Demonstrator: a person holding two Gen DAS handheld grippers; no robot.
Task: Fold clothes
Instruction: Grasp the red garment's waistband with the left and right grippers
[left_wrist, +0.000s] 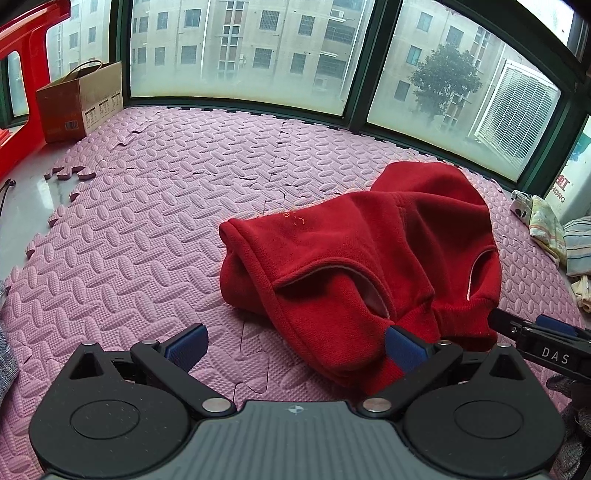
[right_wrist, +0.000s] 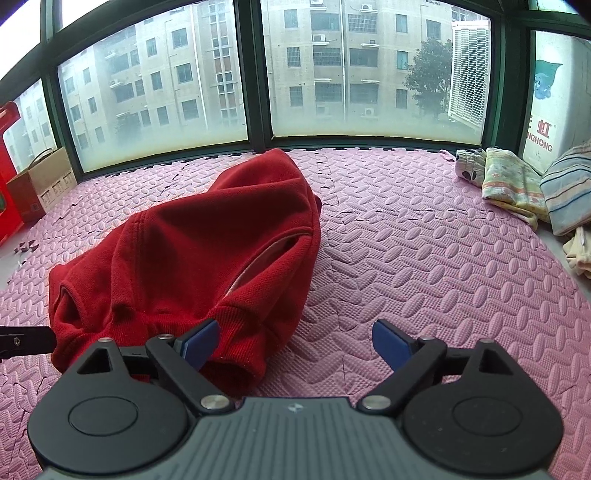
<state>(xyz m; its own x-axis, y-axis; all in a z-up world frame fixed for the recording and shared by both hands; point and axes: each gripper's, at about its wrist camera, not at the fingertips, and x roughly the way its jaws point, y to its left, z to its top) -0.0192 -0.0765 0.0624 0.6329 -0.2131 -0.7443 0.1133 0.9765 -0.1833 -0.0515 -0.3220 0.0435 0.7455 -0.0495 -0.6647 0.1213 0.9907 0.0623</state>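
Note:
A red fleece garment (left_wrist: 362, 258) lies bunched on the pink foam mat (left_wrist: 147, 229), its hem and pocket openings toward me. My left gripper (left_wrist: 295, 347) is open, low over the mat at the garment's near left edge; its right finger touches the hem. In the right wrist view the same garment (right_wrist: 207, 251) lies left of centre. My right gripper (right_wrist: 295, 343) is open at the garment's near right corner, its left finger against the hem. The right gripper also shows in the left wrist view (left_wrist: 532, 332), the left gripper's tip at the right view's left edge (right_wrist: 22, 341).
A cardboard box (left_wrist: 79, 101) and a red plastic piece (left_wrist: 22, 74) stand at the back left. Folded cloths (right_wrist: 524, 184) lie at the back right by the wall. Windows (right_wrist: 332, 74) run along the mat's far edge. Bare floor (left_wrist: 26, 192) lies left of the mat.

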